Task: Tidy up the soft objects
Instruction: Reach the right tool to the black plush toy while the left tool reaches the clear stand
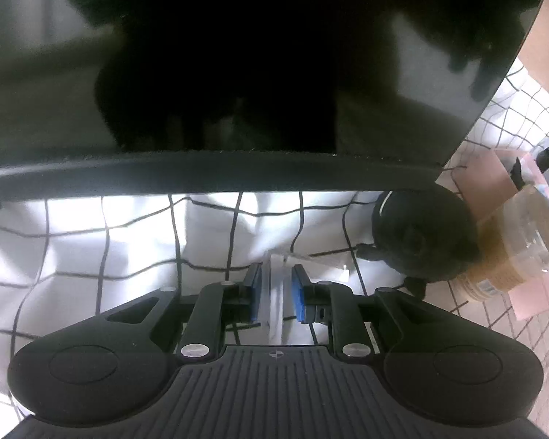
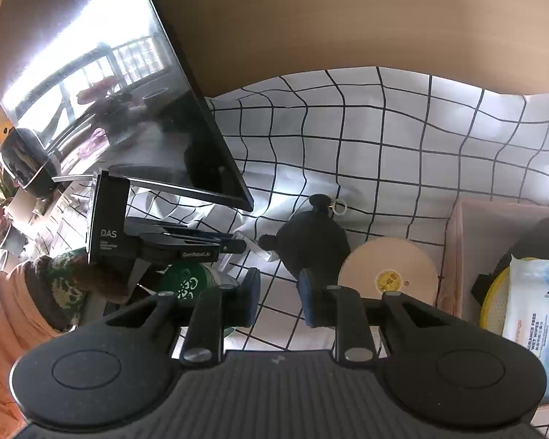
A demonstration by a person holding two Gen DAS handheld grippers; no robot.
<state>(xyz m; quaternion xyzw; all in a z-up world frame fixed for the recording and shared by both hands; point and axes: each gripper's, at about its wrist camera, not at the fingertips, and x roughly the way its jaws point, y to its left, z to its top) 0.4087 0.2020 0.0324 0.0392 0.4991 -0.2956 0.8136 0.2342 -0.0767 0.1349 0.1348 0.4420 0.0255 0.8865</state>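
A black plush toy (image 2: 311, 237) lies on the checked cloth (image 2: 384, 153), just below the monitor's corner; in the left wrist view the plush toy (image 1: 421, 234) sits to the right of my fingers. My left gripper (image 1: 276, 285) is shut on a clear plastic wrapper (image 1: 274, 292) that stands upright between its blue pads and reaches toward the toy. From the right wrist camera, the left gripper (image 2: 238, 246) comes in from the left, with the wrapper (image 2: 254, 248) at its tip. My right gripper (image 2: 277, 298) is open just short of the toy, with only cloth between its fingers.
A dark monitor (image 2: 109, 91) leans over the cloth at the left and fills the top of the left wrist view. A round wooden disc (image 2: 388, 270) lies right of the toy. A pink box (image 2: 454, 256) holds a wet-wipes pack (image 2: 534, 314). A green-lidded can (image 2: 186, 281) stands near a sleeve (image 2: 58, 292).
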